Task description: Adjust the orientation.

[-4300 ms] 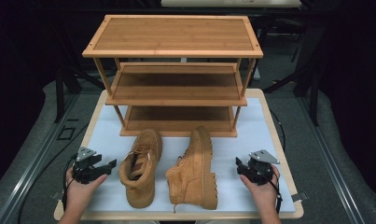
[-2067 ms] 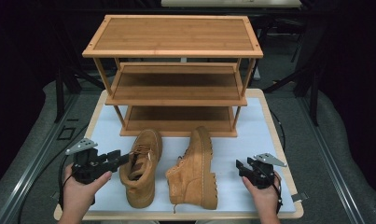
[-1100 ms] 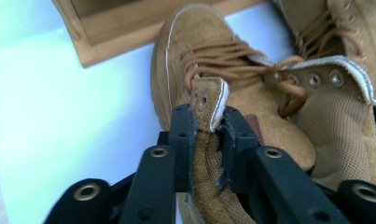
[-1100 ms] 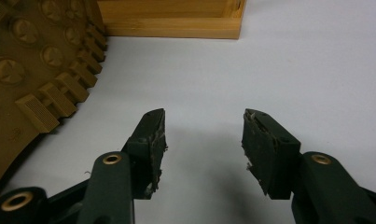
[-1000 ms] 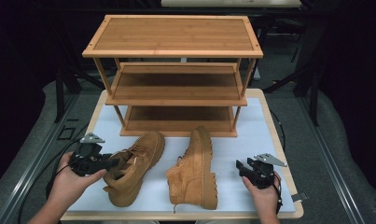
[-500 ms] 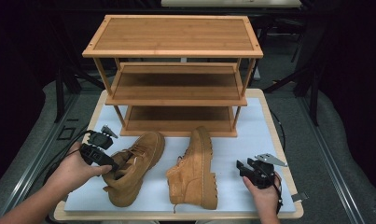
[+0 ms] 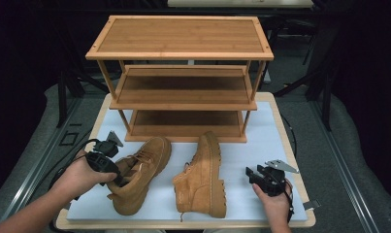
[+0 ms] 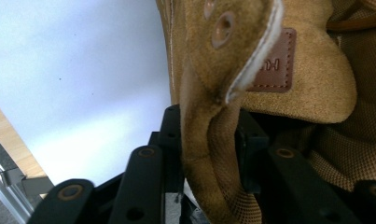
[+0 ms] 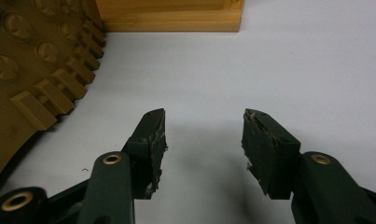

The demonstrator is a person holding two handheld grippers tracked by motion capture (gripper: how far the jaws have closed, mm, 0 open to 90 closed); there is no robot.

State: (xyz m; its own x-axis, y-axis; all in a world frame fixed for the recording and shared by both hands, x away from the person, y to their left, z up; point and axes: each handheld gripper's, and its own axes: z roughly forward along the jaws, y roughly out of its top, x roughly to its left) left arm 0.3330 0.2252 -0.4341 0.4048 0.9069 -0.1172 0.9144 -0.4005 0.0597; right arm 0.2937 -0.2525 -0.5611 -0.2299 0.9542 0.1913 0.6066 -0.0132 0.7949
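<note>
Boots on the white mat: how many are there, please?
2. The left boot stands near the left tool, which is shut on its collar. The right boot lies on its side at the middle, its sole facing the open right tool.

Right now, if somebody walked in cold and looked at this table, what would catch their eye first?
Probably the two tan boots on the white mat in front of the three-tier wooden shoe rack. The left gripper is clamped on the collar of the left boot, while the right boot lies on its side. The right gripper rests open beside its sole.
</note>
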